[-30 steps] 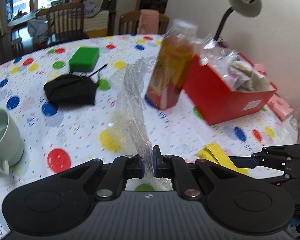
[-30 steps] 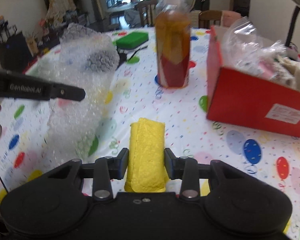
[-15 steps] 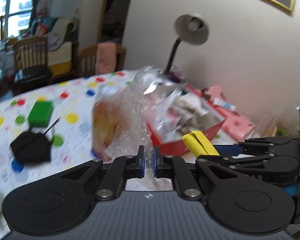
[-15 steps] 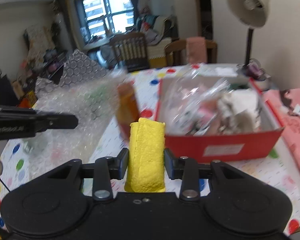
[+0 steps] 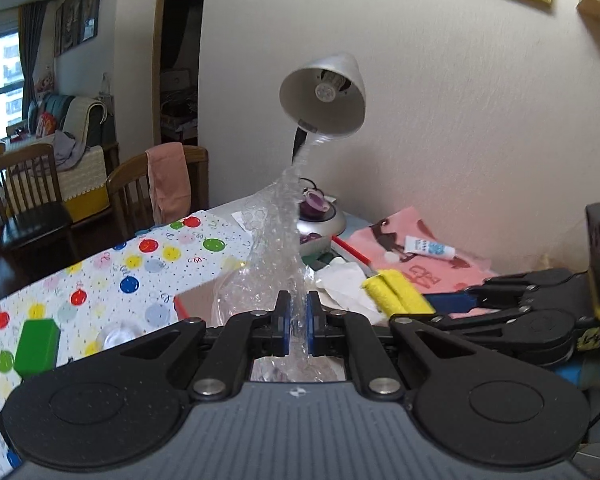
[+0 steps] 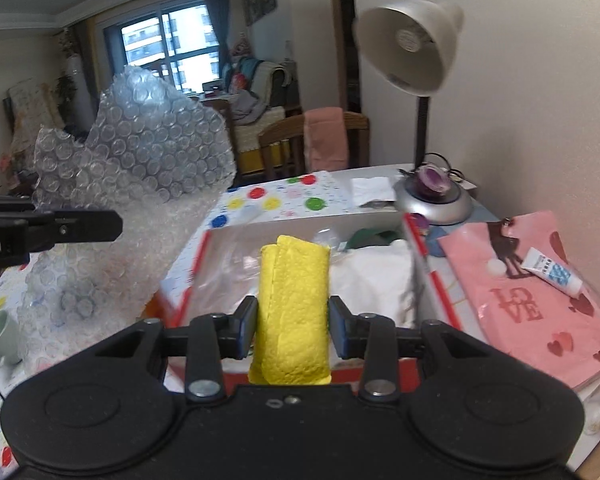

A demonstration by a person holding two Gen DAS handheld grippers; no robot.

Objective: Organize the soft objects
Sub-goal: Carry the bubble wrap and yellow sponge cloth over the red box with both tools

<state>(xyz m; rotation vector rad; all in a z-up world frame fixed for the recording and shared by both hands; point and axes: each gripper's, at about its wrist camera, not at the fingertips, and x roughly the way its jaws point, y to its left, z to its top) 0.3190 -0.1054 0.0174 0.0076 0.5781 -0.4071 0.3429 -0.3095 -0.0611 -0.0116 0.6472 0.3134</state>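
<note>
We note the table (image 6: 332, 196) under a white cloth with coloured dots, set against the wall. On it stands the red box (image 6: 432, 276), open at the top, holding white paper and clear plastic bags; a silver desk lamp (image 6: 416, 48) stands just behind the box, and a pink bag (image 6: 540, 300) lies beside the box on the wall side, with a small white tube (image 6: 552, 270) resting on it. The sheet of bubble wrap (image 6: 148, 168) hangs crumpled in the air at the near left corner of the box; our left gripper (image 5: 296, 316) has its fingers pinched fully together on a thin fold of it. The folded yellow cloth (image 6: 294, 304) sits between the fingers of our right gripper (image 6: 294, 330), pads pressing both sides, jaws partly apart, and it is held above the box's near wall. A green block (image 5: 36, 346) and a pale green mug (image 6: 2, 336) rest on the cloth, well apart from the box.
</note>
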